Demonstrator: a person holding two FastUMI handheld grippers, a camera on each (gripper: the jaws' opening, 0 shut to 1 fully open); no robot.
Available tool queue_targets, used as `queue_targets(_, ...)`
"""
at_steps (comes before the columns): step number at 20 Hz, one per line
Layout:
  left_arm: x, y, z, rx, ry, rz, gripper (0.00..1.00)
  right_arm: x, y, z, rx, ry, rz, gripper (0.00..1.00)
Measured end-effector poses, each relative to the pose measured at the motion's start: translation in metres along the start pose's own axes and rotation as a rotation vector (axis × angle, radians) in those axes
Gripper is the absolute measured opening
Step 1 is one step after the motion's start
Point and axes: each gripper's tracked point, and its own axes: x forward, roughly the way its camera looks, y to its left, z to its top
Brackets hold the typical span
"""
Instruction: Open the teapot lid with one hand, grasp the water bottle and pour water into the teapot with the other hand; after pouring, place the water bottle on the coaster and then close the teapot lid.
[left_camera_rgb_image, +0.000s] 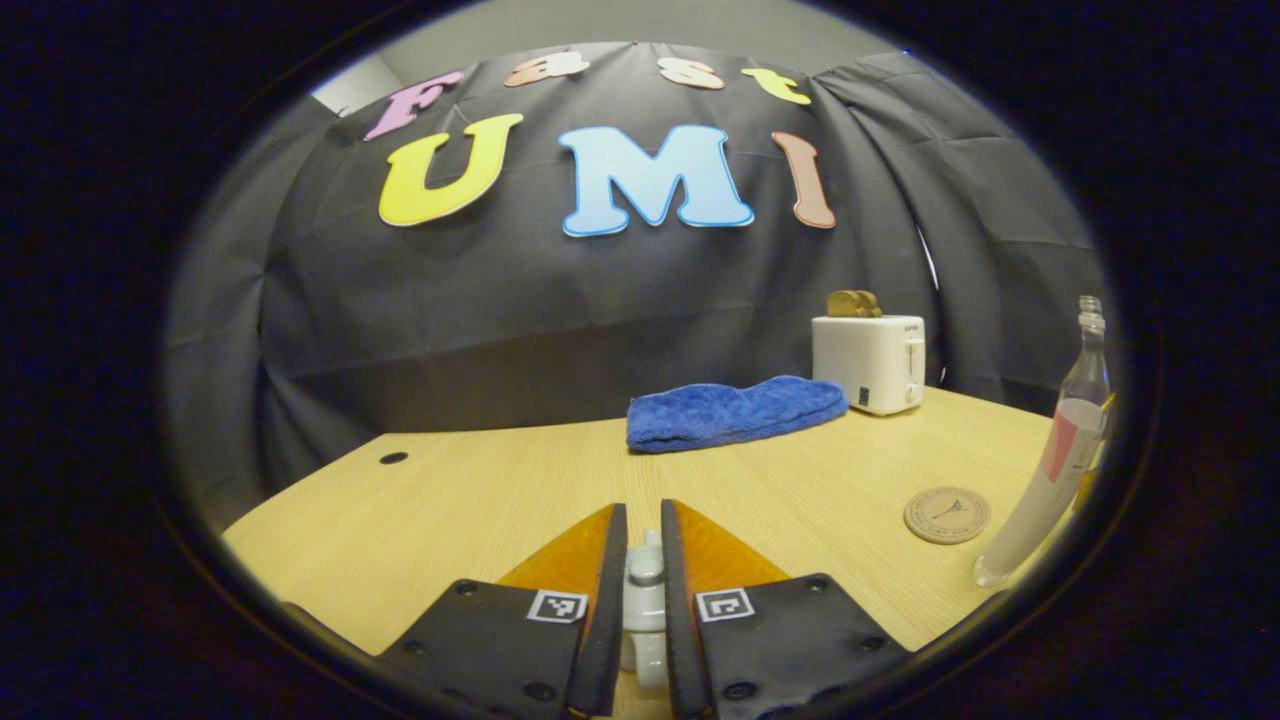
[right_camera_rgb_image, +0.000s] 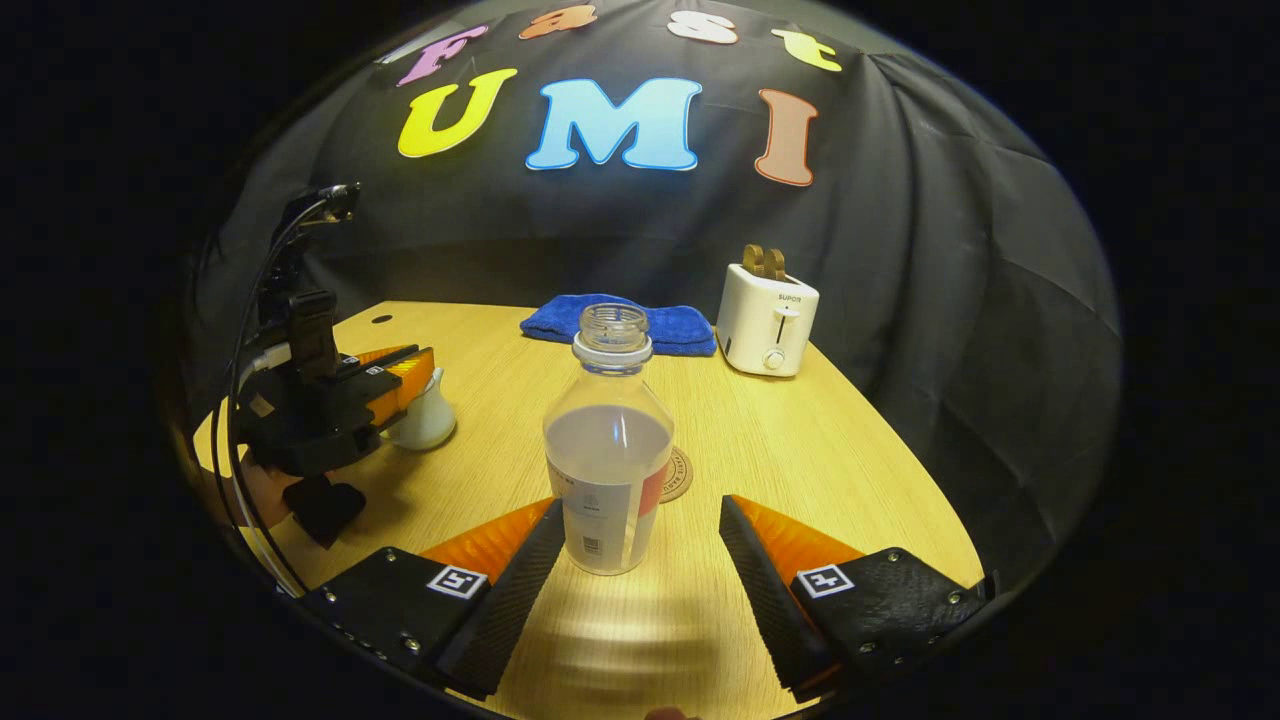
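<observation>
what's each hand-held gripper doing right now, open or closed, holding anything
Left hand-held gripper: closed on the teapot lid.
Right hand-held gripper: open, fingers either side of the water bottle, not gripping it.

Blue towel (right_camera_rgb_image: 620, 325), white toaster (right_camera_rgb_image: 768, 320), clear bottle (right_camera_rgb_image: 607, 470), pale wood-grain table (right_camera_rgb_image: 800, 450)

The white toaster (right_camera_rgb_image: 768, 318), at about one o'clock beyond the water bottle (right_camera_rgb_image: 607, 440) in the right gripper view, carries the brand word "SUPOR" on its front face above the lever. The bottle's label and the round coaster's (left_camera_rgb_image: 947, 515) printed mark are too small to read.
</observation>
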Motion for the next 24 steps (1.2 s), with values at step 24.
queue_targets(24, -0.001, 0.004, 0.011, -0.073, 0.005, -0.043, 0.11, 0.005, 0.004, 0.015, -0.014, -0.033, 0.019, 0.97)
